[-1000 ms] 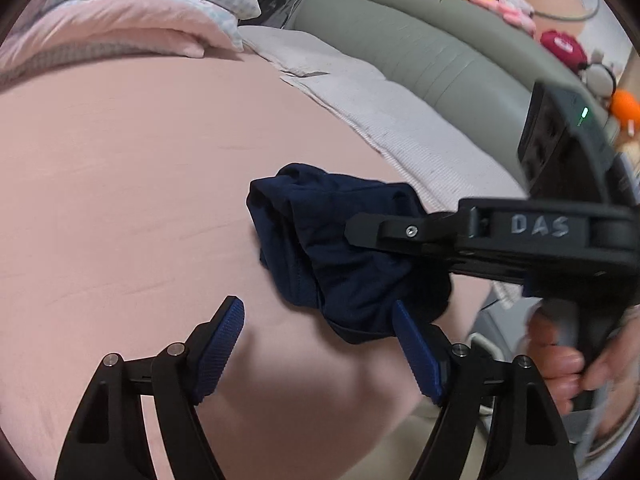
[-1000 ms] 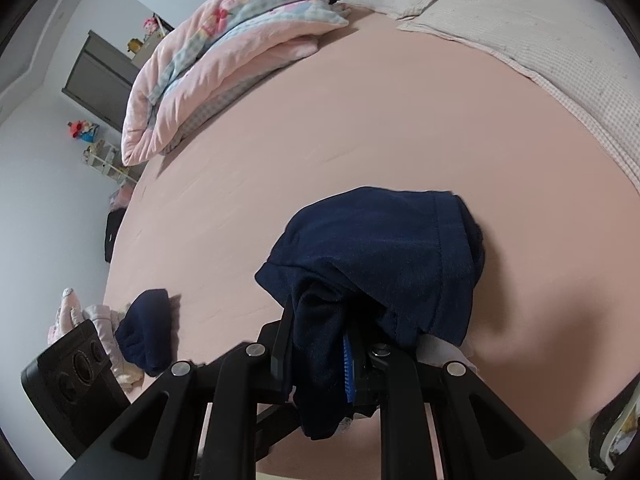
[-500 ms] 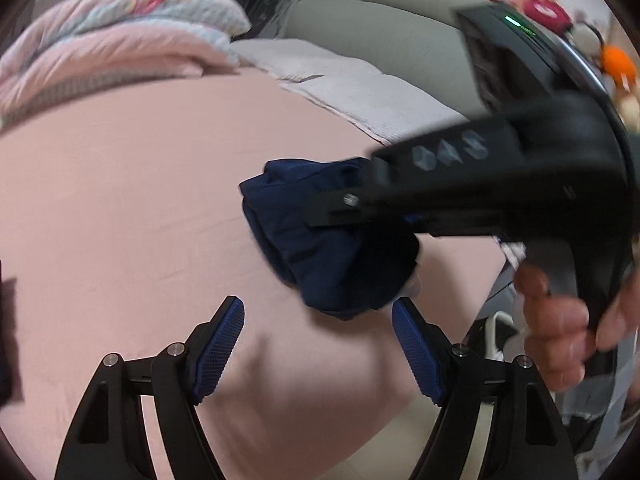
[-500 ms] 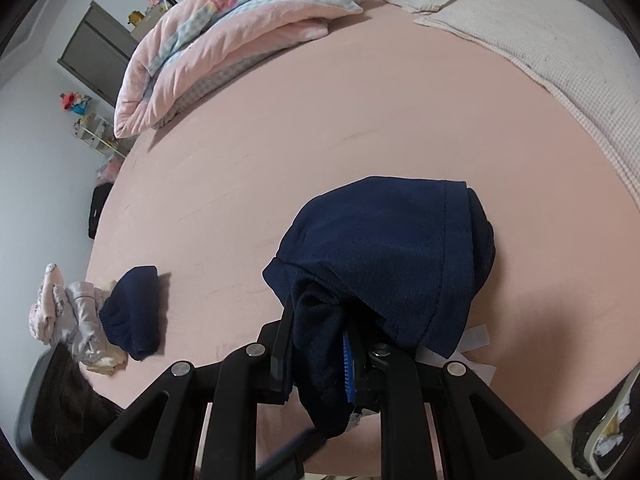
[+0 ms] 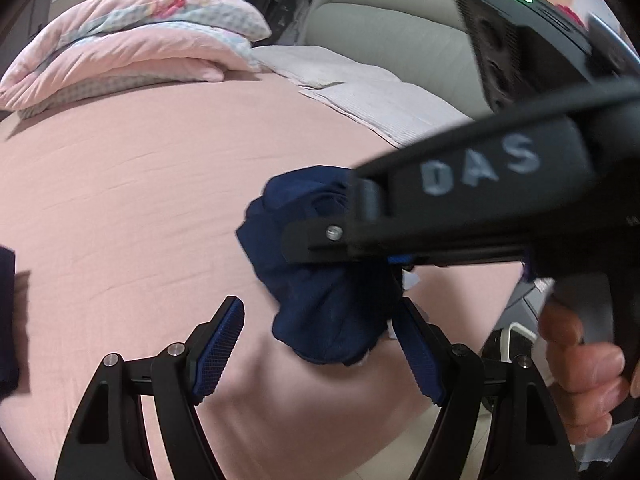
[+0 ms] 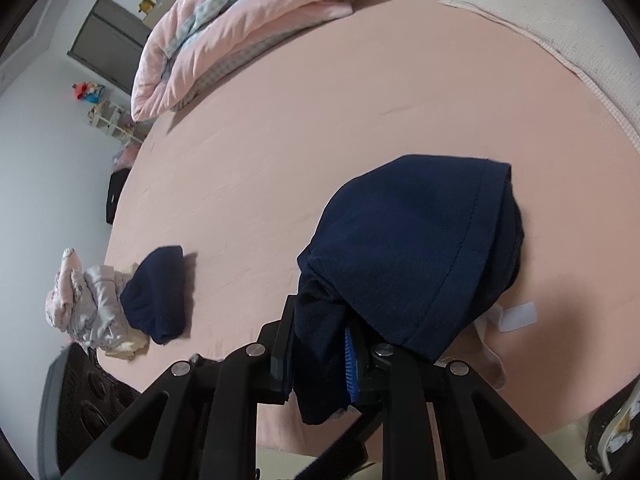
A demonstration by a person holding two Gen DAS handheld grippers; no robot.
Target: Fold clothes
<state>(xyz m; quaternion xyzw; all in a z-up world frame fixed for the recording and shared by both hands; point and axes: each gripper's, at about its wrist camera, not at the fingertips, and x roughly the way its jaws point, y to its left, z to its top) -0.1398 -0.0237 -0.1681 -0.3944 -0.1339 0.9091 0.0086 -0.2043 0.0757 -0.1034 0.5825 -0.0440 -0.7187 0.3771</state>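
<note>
While bunched into a loose roll, the task's thing sat near the bed's front edge, as these lines tell:

Garment: a navy garment [image 6: 416, 248] lay crumpled on the pink bed sheet [image 6: 320, 140], a stitched hem running across its upper fold and a white label poking out at its right side.

Right gripper: the right gripper [image 6: 320, 360] had a hanging fold of the navy garment between its blue pads; its jaws were narrow and easing apart, the cloth still pressed between them.

Left gripper: the left gripper [image 5: 320, 352] stood wide open with bare pads, nothing between them; the garment's lower end lay just beyond and between its fingertips, nearer the right one, whether touching it I could not tell.

In the way: in the left wrist view the right gripper's black body crossed the picture from the right and hid much of the garment's right half; a person's hand [image 5: 580, 364] gripped its handle.

Second dark piece: a smaller folded navy piece [image 6: 156, 292] lay well apart to the left on the sheet, just beside a pale crumpled pile of clothes [image 6: 84, 300] at the bed's edge.

Far side: a pink quilt [image 6: 240, 24], folded, rested at the far side of the bed; a pale waffle blanket [image 5: 380, 100] lay along the far right.

Beyond the bed: a grey padded headboard [image 5: 392, 32] carried soft toys on its top.
</note>
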